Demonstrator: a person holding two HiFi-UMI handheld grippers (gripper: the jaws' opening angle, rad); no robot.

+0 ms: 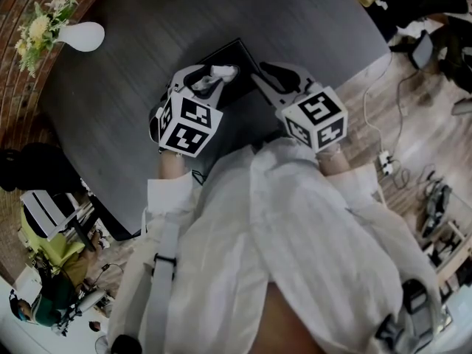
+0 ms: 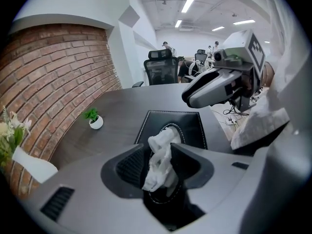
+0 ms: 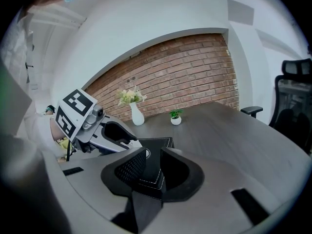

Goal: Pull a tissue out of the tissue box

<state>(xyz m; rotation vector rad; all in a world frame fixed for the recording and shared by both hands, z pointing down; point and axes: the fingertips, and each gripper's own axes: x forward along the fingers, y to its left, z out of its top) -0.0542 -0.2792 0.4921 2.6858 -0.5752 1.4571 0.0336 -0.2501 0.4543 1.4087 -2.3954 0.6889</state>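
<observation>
Left claw (image 2: 158, 164) is clamped on the tissue (image 2: 159, 149) for pulling. Right claw (image 3: 152, 167), barely parted and empty, likely steadies the tissue box (image 2: 193, 125) at its 4 o'clock edge.

Notes dark grey tabletop (image 1: 110, 102) with rounded edge, running along curved red brick wall (image 2: 53, 72). Finds white vase (image 1: 82, 36) upright near the wall side, holding pale flowers (image 1: 40, 28). Finds small green plant in white pot (image 2: 93, 119) upright further along the same side, well apart from the vase. Records black office chair (image 2: 161, 69) at the tabletop's far end, with more chairs behind it. Records lit ceiling strips (image 2: 188, 4) overhead. Logs wood floor (image 1: 369, 102) beside the tabletop, with white power strip (image 1: 385, 162) and trailing cables (image 1: 402, 87) lying on it.
</observation>
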